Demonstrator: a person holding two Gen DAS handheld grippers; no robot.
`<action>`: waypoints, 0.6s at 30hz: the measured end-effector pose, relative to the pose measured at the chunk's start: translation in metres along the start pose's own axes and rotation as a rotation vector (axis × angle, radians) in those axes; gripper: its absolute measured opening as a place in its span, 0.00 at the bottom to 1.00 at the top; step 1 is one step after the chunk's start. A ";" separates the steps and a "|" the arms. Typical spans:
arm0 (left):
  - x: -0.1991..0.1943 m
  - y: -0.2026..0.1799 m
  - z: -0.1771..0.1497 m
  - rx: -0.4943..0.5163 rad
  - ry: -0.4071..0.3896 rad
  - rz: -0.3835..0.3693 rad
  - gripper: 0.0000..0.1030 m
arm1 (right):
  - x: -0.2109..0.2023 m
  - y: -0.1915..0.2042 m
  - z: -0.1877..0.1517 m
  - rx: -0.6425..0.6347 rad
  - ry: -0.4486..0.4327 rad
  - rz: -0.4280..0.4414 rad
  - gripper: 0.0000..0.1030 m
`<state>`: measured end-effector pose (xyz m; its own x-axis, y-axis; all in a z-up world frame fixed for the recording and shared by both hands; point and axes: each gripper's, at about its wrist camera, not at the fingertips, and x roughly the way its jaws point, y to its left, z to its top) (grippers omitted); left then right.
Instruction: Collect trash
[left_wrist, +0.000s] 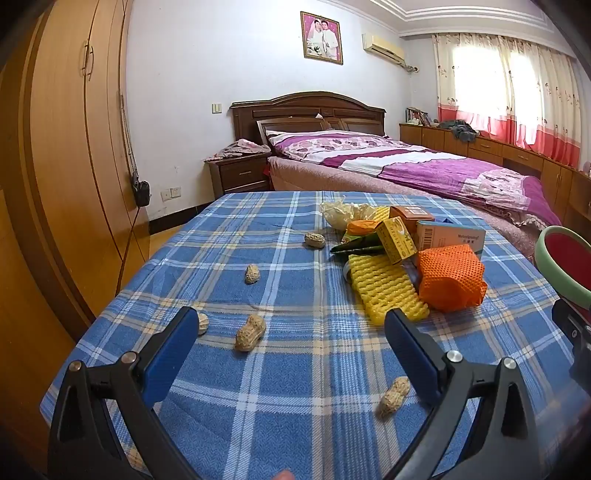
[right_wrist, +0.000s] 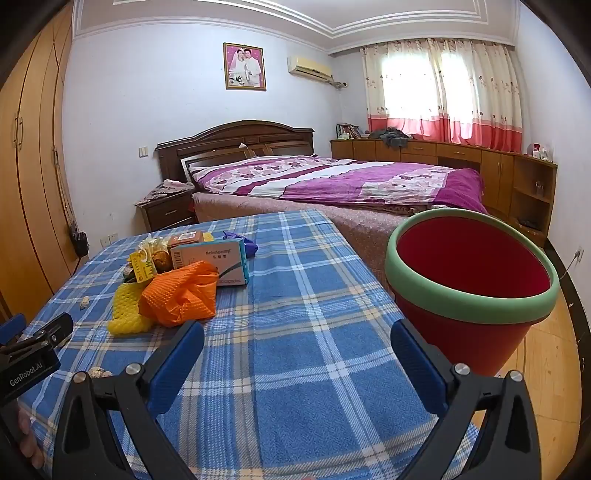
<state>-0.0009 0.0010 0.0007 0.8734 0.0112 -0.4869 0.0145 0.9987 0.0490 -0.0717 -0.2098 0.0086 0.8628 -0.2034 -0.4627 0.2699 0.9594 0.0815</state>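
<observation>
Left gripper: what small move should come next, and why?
Probably ease the left gripper, jaws open and empty, forward and down over the nearest peanut, which lies loose on the plaid cloth between its fingers. The red bin waits at the table's right edge.

left claw (left_wrist: 291, 332) open, right claw (right_wrist: 297, 343) open

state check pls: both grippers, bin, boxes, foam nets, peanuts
left gripper: open, holding nothing
right gripper: open, holding nothing
red bin: upright, nothing visible inside
blue-white medicine box: closed, lying flat
orange foam net: crumpled
yellow foam net: flat
peanuts: unshelled, scattered
</observation>
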 end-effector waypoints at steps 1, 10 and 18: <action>0.000 -0.002 -0.001 0.001 -0.001 0.001 0.97 | 0.000 0.000 0.000 0.000 0.000 0.000 1.00; 0.000 -0.002 -0.001 0.002 0.000 0.000 0.97 | 0.000 0.000 0.000 0.002 0.001 0.001 1.00; 0.000 -0.002 -0.001 0.001 0.001 0.000 0.97 | 0.000 -0.001 0.000 0.003 0.001 0.002 1.00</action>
<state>-0.0011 -0.0010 -0.0005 0.8730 0.0111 -0.4875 0.0153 0.9986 0.0501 -0.0714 -0.2105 0.0085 0.8629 -0.2016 -0.4635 0.2698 0.9592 0.0850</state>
